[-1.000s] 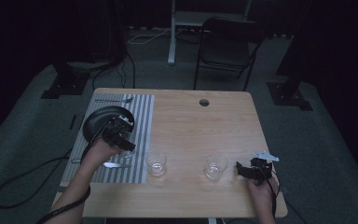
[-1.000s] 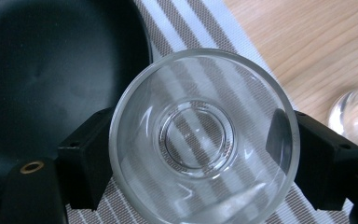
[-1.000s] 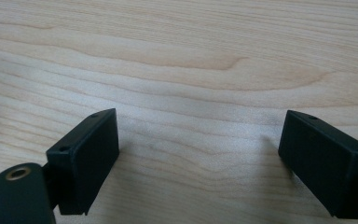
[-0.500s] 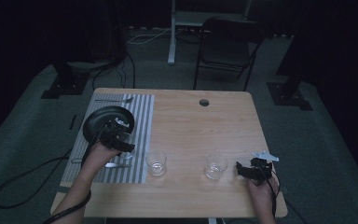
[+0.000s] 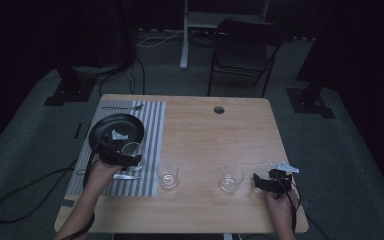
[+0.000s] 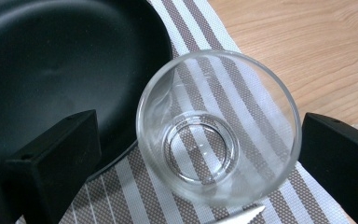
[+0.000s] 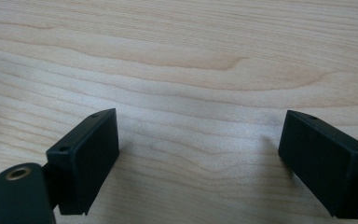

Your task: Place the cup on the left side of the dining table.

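No readable text, labels, brands, numbers or signs anywhere; none legible on the things on the table, on the gripper parts, or in the dark background at upper frame.

On my wooden desk (image 5: 205, 140) a striped mat (image 5: 152, 130) covered the left part, and a black plate (image 5: 125, 127) sat on it. A fork (image 5: 122, 107) lay along the mat's far edge, and a knife (image 5: 125, 176) lay near its front edge. Two empty glasses stood on bare wood, one just beside the mat (image 5: 167, 174), the other (image 5: 231, 177) farther right. A round hole (image 5: 219, 109) pierced the desk's far side. Behind it stood a dark folding chair (image 5: 245, 50).
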`<action>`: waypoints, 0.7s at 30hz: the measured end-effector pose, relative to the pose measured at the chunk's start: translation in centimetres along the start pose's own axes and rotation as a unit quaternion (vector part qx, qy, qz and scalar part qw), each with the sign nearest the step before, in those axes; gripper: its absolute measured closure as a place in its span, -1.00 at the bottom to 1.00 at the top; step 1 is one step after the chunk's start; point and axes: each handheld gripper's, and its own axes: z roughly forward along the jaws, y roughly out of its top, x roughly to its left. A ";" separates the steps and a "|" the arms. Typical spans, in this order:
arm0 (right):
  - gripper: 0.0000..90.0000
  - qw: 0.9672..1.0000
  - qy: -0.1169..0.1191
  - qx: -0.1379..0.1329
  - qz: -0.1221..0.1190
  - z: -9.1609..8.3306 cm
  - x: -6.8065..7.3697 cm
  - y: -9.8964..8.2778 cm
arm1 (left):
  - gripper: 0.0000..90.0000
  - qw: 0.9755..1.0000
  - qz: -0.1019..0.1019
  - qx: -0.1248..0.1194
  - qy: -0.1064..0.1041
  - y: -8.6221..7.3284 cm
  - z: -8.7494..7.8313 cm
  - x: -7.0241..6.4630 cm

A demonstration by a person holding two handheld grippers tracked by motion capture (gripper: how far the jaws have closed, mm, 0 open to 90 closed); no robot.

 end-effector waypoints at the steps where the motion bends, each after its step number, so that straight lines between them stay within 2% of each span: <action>1: -0.74 1.000 0.000 0.000 0.000 0.0 0.0 0.0 | -0.99 1.000 0.003 -0.002 0.006 -0.3 -0.1 -0.1; 5: -0.74 1.000 0.000 0.000 0.000 0.0 0.0 0.0 | -0.99 1.000 0.005 -0.001 0.016 -1.2 -0.4 -0.4; 16: -0.74 1.000 0.000 0.000 0.000 0.0 0.0 0.0 | -0.99 1.000 -0.007 0.018 0.011 -4.6 -0.4 -0.2; 21: -0.74 1.000 0.000 0.000 0.000 0.0 0.0 0.0 | -0.99 1.000 -0.009 0.022 0.018 -6.2 -0.6 0.0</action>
